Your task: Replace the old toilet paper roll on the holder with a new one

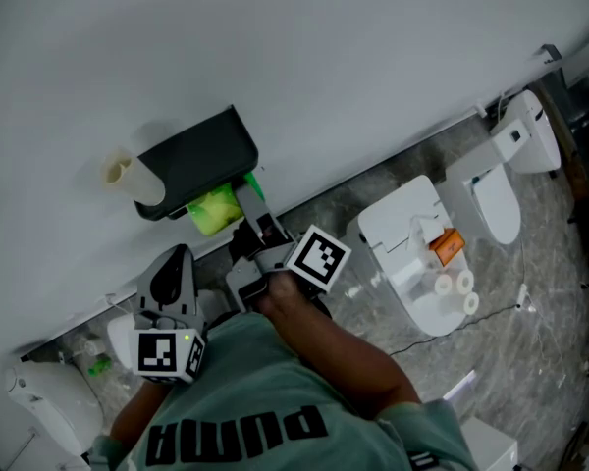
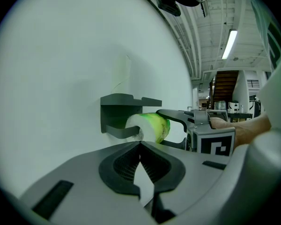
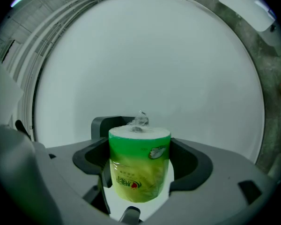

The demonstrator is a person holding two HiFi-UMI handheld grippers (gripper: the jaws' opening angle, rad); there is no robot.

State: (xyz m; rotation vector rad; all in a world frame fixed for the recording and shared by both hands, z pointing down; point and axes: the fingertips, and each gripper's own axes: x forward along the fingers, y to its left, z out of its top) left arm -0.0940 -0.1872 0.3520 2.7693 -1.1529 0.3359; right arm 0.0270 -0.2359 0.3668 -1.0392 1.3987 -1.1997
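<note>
Toilet paper roll [image 1: 214, 211], green-wrapped, sat clamped in right tool [image 3: 139, 182] right at the wall holder [image 1: 201, 160], left tool [image 2: 140, 149] shut & empty nearby; best approach, IMO: firm grip, roll lined up w/ holder arm, slow slide on.

The right tongs [image 1: 238, 202] reach forward on an outstretched forearm [image 1: 339, 346], and their 2 jaws are clamped on the sides of a green-wrapped roll [image 3: 139, 165]. The left tongs [image 2: 140, 146] sit beside them, nearer the body, jaws pressed together with nothing between.
</note>
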